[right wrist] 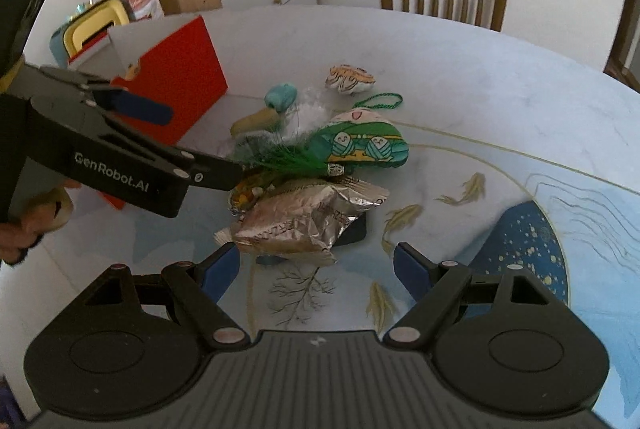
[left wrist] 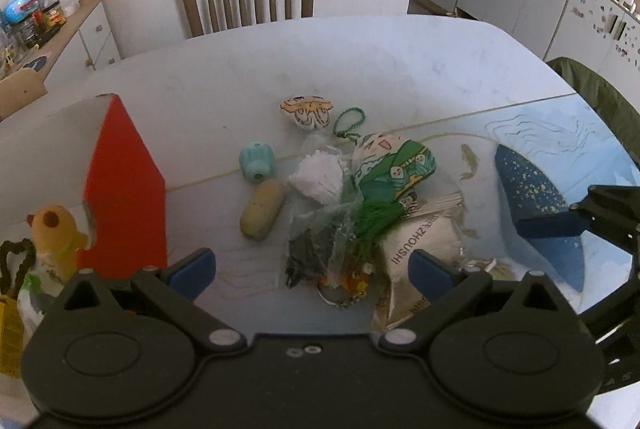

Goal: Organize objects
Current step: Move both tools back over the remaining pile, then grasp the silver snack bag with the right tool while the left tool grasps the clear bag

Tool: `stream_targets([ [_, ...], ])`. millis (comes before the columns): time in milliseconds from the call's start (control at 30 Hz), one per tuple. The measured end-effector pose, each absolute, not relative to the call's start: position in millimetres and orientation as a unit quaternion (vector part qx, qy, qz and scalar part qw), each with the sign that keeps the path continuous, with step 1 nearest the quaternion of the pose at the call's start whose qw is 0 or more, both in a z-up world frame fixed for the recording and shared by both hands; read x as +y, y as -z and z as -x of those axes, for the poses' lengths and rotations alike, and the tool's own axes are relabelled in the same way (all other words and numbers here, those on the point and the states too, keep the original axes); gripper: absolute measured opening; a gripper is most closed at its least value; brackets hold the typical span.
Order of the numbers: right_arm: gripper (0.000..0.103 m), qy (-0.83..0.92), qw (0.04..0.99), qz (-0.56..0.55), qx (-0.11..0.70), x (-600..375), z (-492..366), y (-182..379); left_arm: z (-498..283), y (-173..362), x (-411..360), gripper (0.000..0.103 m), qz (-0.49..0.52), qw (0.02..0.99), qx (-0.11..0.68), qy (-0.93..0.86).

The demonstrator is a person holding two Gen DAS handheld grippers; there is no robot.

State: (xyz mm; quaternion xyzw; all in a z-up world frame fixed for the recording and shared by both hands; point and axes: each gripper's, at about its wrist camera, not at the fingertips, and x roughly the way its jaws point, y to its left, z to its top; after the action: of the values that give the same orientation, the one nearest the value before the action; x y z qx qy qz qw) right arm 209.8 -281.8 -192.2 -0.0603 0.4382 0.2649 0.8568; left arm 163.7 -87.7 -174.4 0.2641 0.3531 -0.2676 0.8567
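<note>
While the pile of small objects (left wrist: 352,213) sits mid-table, half on the white table (left wrist: 360,69) and half on the painted fish mat (right wrist: 580,249), nothing is gripped by either tool. Pile contents: green cat-print pouch (left wrist: 396,169) with green tassel (left wrist: 376,221), white pom-pom (left wrist: 318,177), foil snack packet (right wrist: 308,217), clear crinkled bags, a dark item underneath that I cannot identify. Just beside the pile at 9 o'clock in the left wrist view: tan oblong toy (left wrist: 262,209), teal spool-like toy (left wrist: 257,161). At 12 o'clock, a tiger-striped plush (left wrist: 306,111), apart from the rest.

Left gripper (left wrist: 312,269): jaws wide apart, empty, hovering over the near edge of the pile. Right gripper (right wrist: 316,267): jaws wide apart, empty, foil packet lying just ahead between the finger lines. Right wrist view shows the left tool coming in from 9 o'clock, with its tip at the green tassel.

Red open box (left wrist: 124,189) stands at 9 o'clock of the pile, with a yellow figure (left wrist: 54,233) beside it; likely the destination, judged only.

Step in hand, judged: picking a first item. Advice: take loose outliers first (tan toy, teal toy) to avoid dragging tangled tassel and cord. For the packet, close on a crimped end, not the puffed belly. Keep the two tools from converging on the same spot. Risk: clear bags snagging and lifting neighbours.
</note>
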Motion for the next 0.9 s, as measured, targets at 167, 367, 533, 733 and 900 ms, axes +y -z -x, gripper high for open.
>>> stream_targets([
  [167,0.084,-0.287,0.852,0.053,0.435,-285,-219,198,-173,184,-89,0.099,-0.271,0.850,0.362,0.269],
  [367,0.084,-0.298,0.847,0.053,0.437,-276,-227,209,-182,193,-91,0.093,-0.272,0.846,0.372,0.267],
  [533,0.082,-0.308,0.843,0.054,0.437,-270,-229,213,-186,200,-89,0.085,-0.270,0.841,0.385,0.267],
  [733,0.082,-0.329,0.839,0.045,0.431,-274,-225,208,-178,192,-76,0.084,-0.255,0.844,0.383,0.277],
  [900,0.082,-0.320,0.843,0.030,0.431,-275,-232,207,-184,190,-72,0.076,-0.238,0.849,0.389,0.268],
])
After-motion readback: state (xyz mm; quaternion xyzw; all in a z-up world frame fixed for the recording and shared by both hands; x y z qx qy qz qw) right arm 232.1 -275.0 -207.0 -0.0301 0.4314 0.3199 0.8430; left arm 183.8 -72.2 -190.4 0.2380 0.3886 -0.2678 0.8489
